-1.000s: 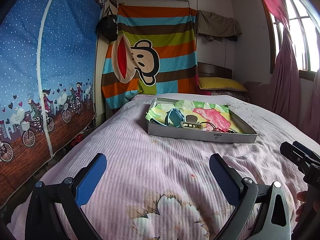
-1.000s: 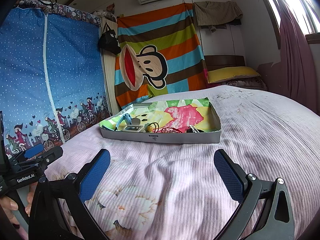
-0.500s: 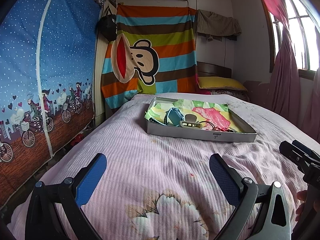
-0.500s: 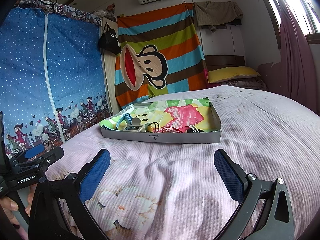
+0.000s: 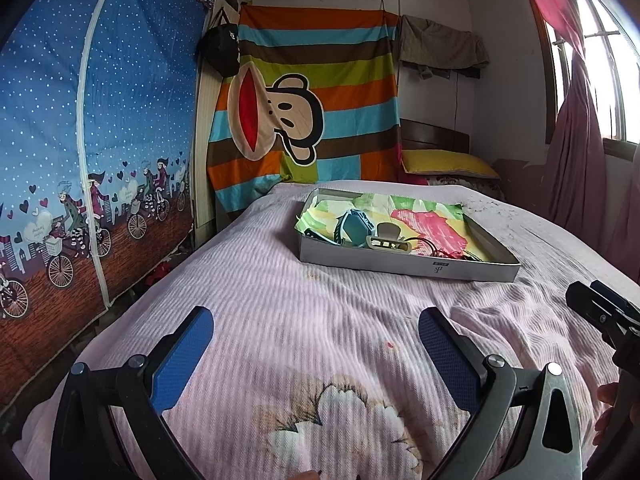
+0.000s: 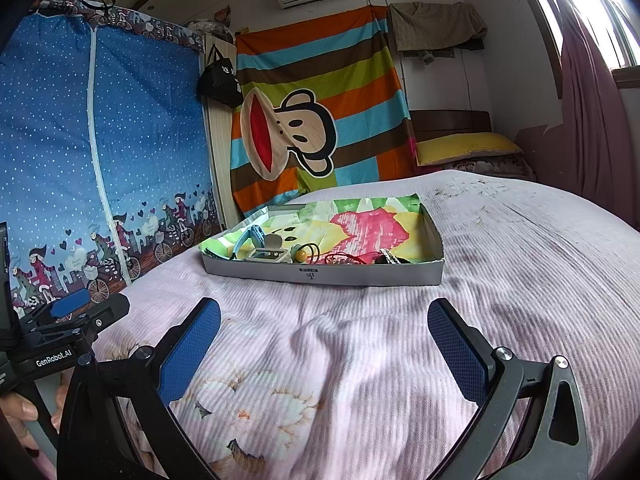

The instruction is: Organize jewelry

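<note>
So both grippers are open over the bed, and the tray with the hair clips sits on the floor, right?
Not quite: the tray sits on the bed, not on the floor, as the right wrist view shows. The rest holds: the left gripper and right gripper are both open over the bed, and a beige clip and a blue one lie in the tray.

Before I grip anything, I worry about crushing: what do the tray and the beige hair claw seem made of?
Tray: probably thin grey cardboard, matte, with folded corners. Beige hair claw: apparently smooth moulded plastic with a slight sheen.
</note>
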